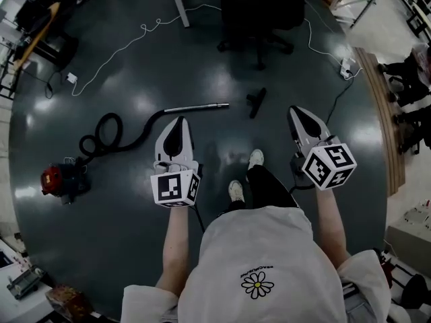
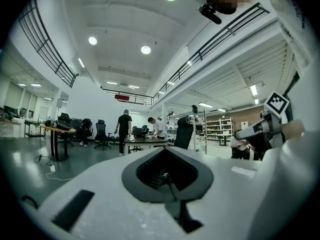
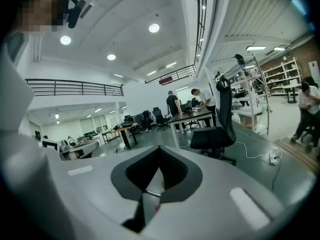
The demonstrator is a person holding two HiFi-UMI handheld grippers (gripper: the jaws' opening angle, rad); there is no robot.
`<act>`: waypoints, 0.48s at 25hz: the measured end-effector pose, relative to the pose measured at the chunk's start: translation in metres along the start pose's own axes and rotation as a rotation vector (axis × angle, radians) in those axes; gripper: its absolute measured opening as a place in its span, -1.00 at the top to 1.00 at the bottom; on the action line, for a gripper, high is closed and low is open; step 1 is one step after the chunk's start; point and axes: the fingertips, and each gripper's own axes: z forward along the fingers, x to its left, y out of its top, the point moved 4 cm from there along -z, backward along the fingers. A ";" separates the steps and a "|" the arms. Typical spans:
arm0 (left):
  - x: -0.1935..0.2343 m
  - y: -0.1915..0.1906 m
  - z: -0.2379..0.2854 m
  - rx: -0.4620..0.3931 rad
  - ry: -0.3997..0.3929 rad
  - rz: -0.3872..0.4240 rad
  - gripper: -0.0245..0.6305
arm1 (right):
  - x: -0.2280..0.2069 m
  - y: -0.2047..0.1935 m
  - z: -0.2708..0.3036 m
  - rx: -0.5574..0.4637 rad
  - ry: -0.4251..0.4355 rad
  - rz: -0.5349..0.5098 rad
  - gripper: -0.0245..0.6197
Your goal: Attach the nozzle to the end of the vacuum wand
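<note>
Left tongs (image 1: 177,121): jaws pressed together with nothing between them; held out level over the floor (image 1: 135,227), and in the head view the tip sits just short of the wand.
Right tongs (image 1: 297,111): jaws likewise closed and empty; tipped slightly downward, well to the right of the nozzle.
Vacuum wand (image 1: 196,107): lies flat on the floor ahead of the left tongs, its free end pointing right toward the nozzle.
Nozzle (image 1: 256,102): black, on the floor just beyond the wand's free end, apart from it and lying at an angle to it.
Hose (image 1: 108,136): black, runs from the wand's left end in a loop to the vacuum body.
Vacuum body (image 1: 60,179): red, at the far left, closed; its inside cannot be seen.
Open room: bare dark floor around the wand and nozzle and between the two tongs.
Shoes (image 1: 255,158): the person's feet stand near the nozzle, between the tongs.
Far edge: an office chair (image 1: 259,19) and a desk leg (image 1: 179,2) stand beyond the nozzle.
Loose lines: a white cable (image 1: 121,49) trails across the far floor; a power strip (image 1: 348,67) lies at the right.
Right edge: a wooden step (image 1: 385,120) bounds the floor.
</note>
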 end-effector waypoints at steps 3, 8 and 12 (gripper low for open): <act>0.007 -0.016 0.042 0.041 0.010 -0.022 0.92 | -0.032 -0.004 0.037 0.035 -0.011 0.017 0.90; 0.024 -0.042 0.130 0.082 0.019 -0.036 0.92 | -0.090 -0.005 0.118 0.073 -0.018 0.009 0.90; 0.035 -0.096 0.209 0.118 -0.038 -0.004 0.92 | -0.148 -0.031 0.195 0.143 0.048 -0.027 0.83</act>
